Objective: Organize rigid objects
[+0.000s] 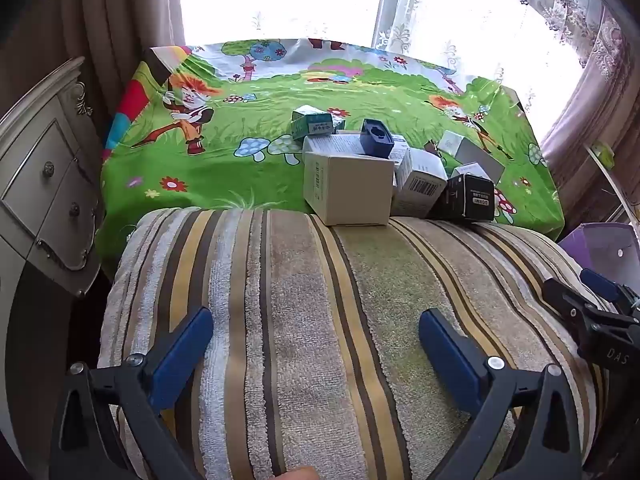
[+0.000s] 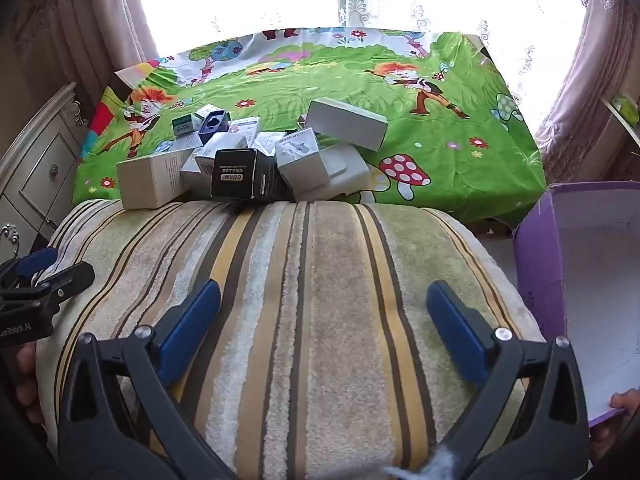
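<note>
A heap of small cardboard boxes lies on the green cartoon cloth (image 1: 248, 176) just past the striped towel (image 1: 304, 320). In it are a beige box (image 1: 347, 188), a black box (image 1: 468, 198), a dark blue box (image 1: 376, 138) and a long white box (image 2: 347, 123). The black box (image 2: 240, 176) is nearest in the right wrist view. My left gripper (image 1: 316, 322) is open above the towel, well short of the heap, nothing between its fingers. My right gripper (image 2: 322, 294) is open too, over the towel to the right; it shows as right gripper (image 1: 576, 284) in the left view.
A purple open box (image 2: 540, 280) with a white inside stands at the right of the towel, a hand at its near corner. A pale cabinet (image 1: 44, 184) with drawers stands at the left. Curtains and a bright window lie behind the cloth.
</note>
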